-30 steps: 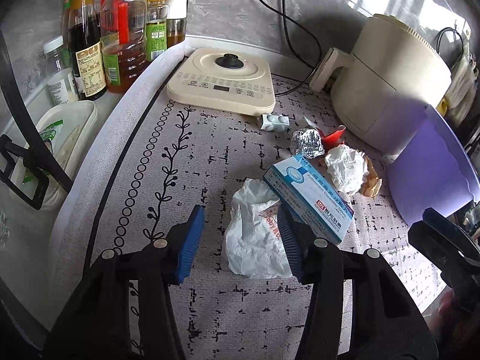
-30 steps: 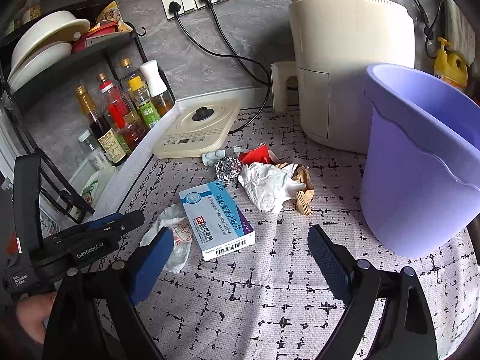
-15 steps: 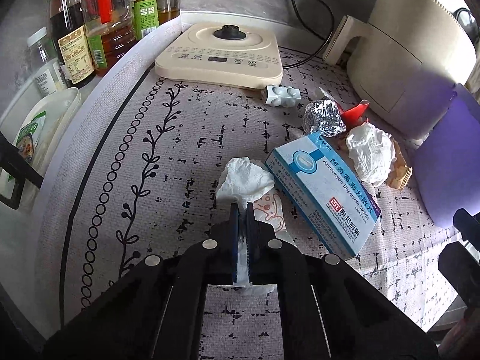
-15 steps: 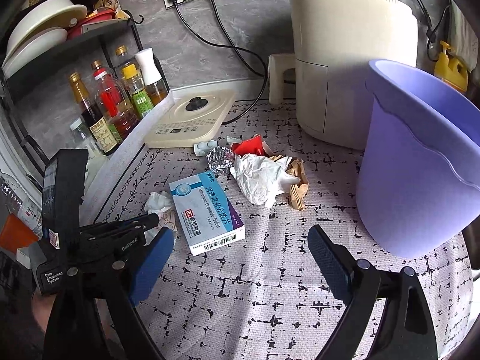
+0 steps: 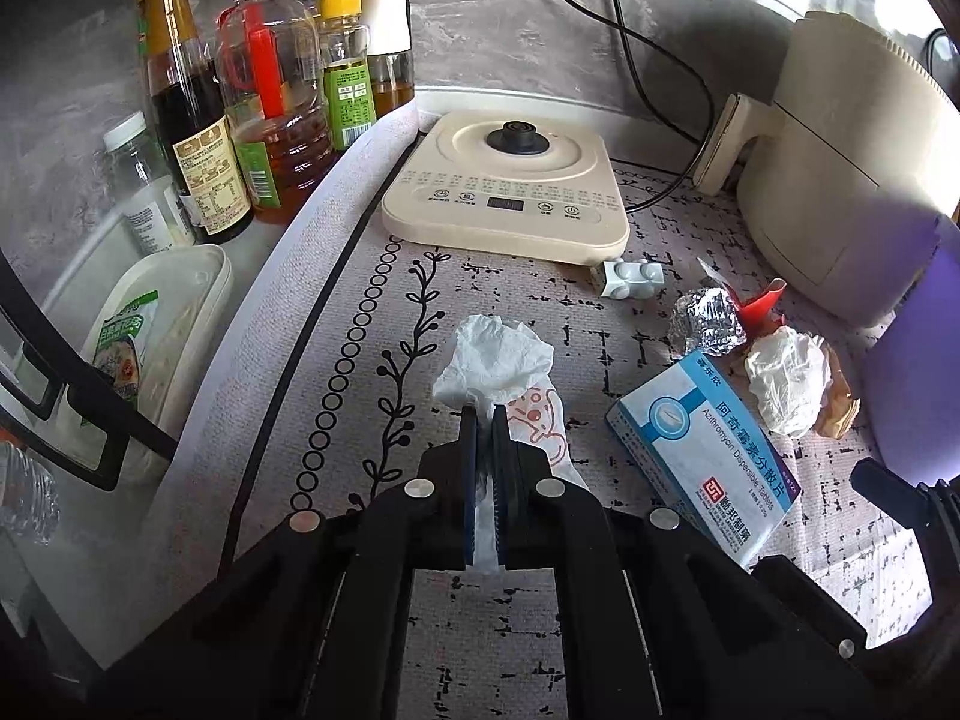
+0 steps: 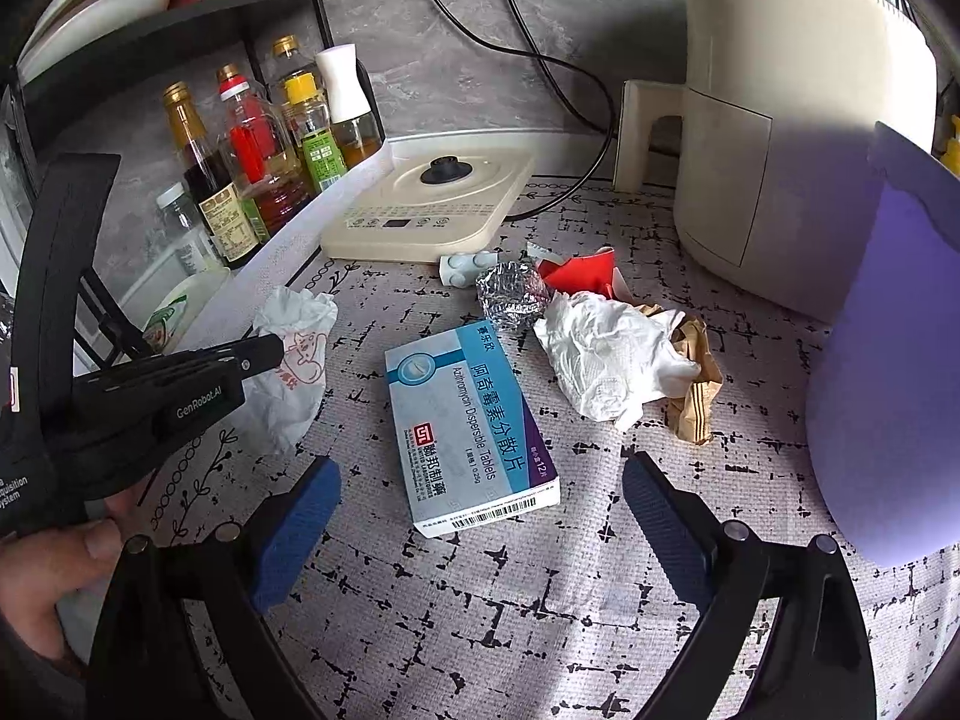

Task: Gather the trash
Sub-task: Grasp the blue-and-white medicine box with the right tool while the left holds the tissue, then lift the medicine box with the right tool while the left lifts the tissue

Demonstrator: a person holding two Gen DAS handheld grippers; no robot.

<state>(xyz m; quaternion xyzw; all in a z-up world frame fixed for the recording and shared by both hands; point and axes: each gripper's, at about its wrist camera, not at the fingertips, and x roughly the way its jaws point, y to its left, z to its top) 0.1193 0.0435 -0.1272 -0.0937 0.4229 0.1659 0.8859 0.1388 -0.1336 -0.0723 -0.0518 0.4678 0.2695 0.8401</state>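
Observation:
My left gripper (image 5: 485,420) is shut on a crumpled white wrapper (image 5: 498,360) with red print; the same wrapper (image 6: 294,354) shows in the right wrist view beside the left gripper (image 6: 270,348). A blue and white medicine box (image 5: 702,450) (image 6: 468,420) lies to its right. Behind the box sit a foil ball (image 6: 510,294), a red scrap (image 6: 579,276), a crumpled white tissue (image 6: 606,354) and brown paper (image 6: 696,390). My right gripper (image 6: 480,510) hangs open just in front of the box's near end. A purple bin (image 6: 888,360) stands at the right.
A cream induction cooker (image 5: 510,186) and a cream air fryer (image 6: 798,120) stand at the back, with cables behind. Several sauce bottles (image 5: 240,102) line the left wall beside a black rack (image 6: 156,48). A small grey blister piece (image 5: 630,279) lies by the cooker.
The left gripper closed on the white wrapper and drew it leftward, away from the box. The right gripper moved lower and closer to the medicine box, staying open.

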